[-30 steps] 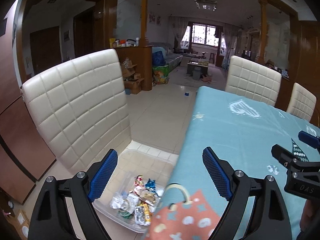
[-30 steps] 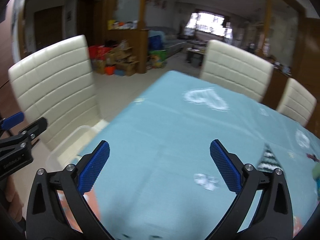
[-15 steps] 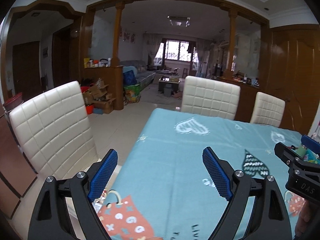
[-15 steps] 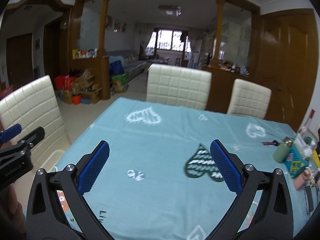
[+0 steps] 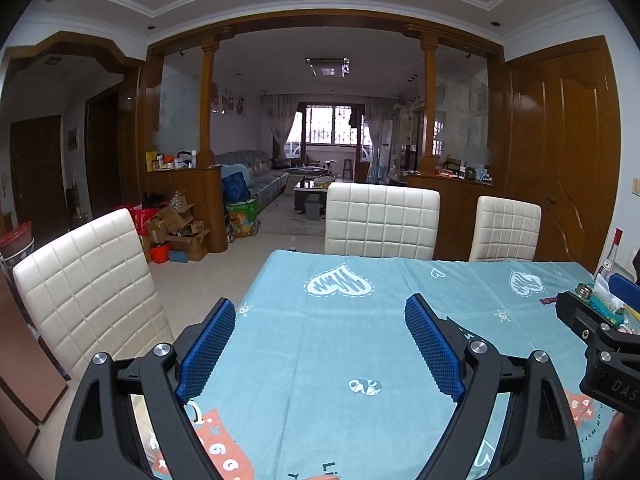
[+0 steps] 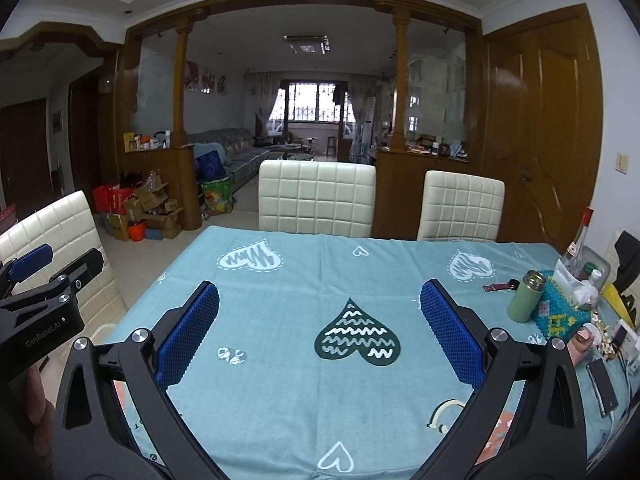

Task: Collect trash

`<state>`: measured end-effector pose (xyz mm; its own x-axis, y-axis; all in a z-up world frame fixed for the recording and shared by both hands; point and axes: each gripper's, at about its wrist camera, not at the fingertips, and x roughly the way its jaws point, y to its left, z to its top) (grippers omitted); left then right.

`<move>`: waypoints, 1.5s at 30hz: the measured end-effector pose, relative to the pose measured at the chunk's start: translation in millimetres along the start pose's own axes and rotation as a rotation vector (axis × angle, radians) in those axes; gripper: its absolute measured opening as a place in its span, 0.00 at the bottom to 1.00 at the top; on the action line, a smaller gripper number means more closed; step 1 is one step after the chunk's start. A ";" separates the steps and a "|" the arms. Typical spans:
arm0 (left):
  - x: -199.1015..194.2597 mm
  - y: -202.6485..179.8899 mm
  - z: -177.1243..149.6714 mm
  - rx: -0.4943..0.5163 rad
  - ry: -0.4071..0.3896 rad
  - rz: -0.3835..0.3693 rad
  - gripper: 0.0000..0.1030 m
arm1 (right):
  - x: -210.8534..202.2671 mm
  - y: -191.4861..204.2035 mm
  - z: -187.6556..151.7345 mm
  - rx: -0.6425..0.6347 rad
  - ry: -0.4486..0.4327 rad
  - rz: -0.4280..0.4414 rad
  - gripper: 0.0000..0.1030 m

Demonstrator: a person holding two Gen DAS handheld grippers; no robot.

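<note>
Left gripper [image 5: 320, 326]: jaws standing spread wide, nothing between the blue pads, hovering level-ish over the near table edge. Right gripper [image 6: 320, 314]: likewise gaping, empty, sitting just beside the left one at its 3 o'clock. Teal heart-print tablecloth [image 6: 304, 280] is lying bare ahead of both; no trash is showing in either view. Green flask [image 6: 525, 297] and beaded tissue box [image 6: 560, 314] are standing at 2 o'clock. Cream quilted chairs [image 6: 316, 198] are lining the far edge at 12 o'clock; another chair [image 5: 88, 284] is waiting at 9 o'clock. Cardboard boxes [image 5: 180, 228] are piling by a wooden partition beyond.
</note>
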<state>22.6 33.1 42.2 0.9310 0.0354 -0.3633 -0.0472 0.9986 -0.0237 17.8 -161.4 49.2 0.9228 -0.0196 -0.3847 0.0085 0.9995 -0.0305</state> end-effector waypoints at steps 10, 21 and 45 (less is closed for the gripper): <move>-6.2 -4.1 1.0 0.018 0.001 0.016 0.82 | -0.1 -4.3 -1.6 0.016 0.005 0.020 0.96; -8.7 1.7 -3.8 0.021 0.008 0.024 0.82 | -1.7 6.0 -2.2 0.009 0.004 0.035 0.96; -8.8 1.2 -4.2 0.027 0.033 0.002 0.82 | -1.5 8.4 -4.2 0.013 0.014 0.053 0.96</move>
<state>12.8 33.8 41.5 0.9183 0.0366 -0.3942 -0.0388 0.9992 0.0024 14.9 -153.1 45.6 0.9168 0.0327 -0.3980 -0.0349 0.9994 0.0018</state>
